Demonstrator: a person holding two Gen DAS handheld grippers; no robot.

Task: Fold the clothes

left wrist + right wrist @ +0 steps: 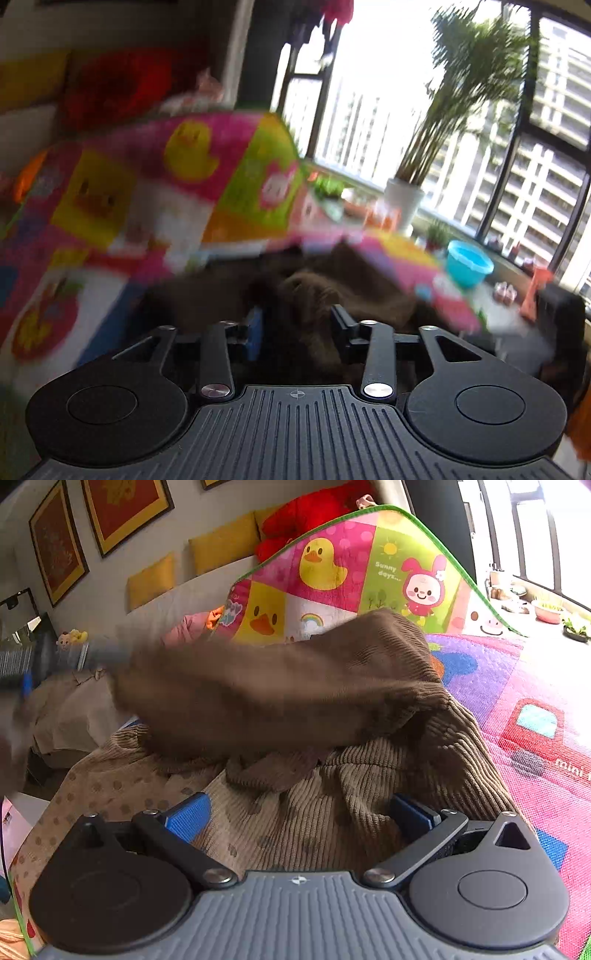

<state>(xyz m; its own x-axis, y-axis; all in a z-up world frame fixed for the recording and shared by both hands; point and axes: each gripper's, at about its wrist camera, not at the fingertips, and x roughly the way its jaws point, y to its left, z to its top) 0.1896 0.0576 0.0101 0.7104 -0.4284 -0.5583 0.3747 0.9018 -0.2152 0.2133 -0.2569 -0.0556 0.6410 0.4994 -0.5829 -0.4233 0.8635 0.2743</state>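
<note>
A brown corduroy garment [332, 775] lies bunched on a colourful cartoon play mat [517, 709]. One part of the garment [277, 690] is lifted and stretched toward the left, where it blurs with motion. My right gripper [299, 819] hovers just above the garment's lower part, open, with its blue pads wide apart and nothing pinched. In the left wrist view the brown fabric [314, 291] bunches between the close-set fingers of my left gripper [297, 326], which is shut on it. Behind it the mat's far part [147, 177] stands raised and blurred.
A beige dotted cloth [92, 786] lies left of the garment, a pink cloth [188, 626] beyond it. Yellow cushions [221, 546] and a red plush [314, 509] line the back wall. A potted palm [406, 199] and a blue basin [469, 264] stand by the window.
</note>
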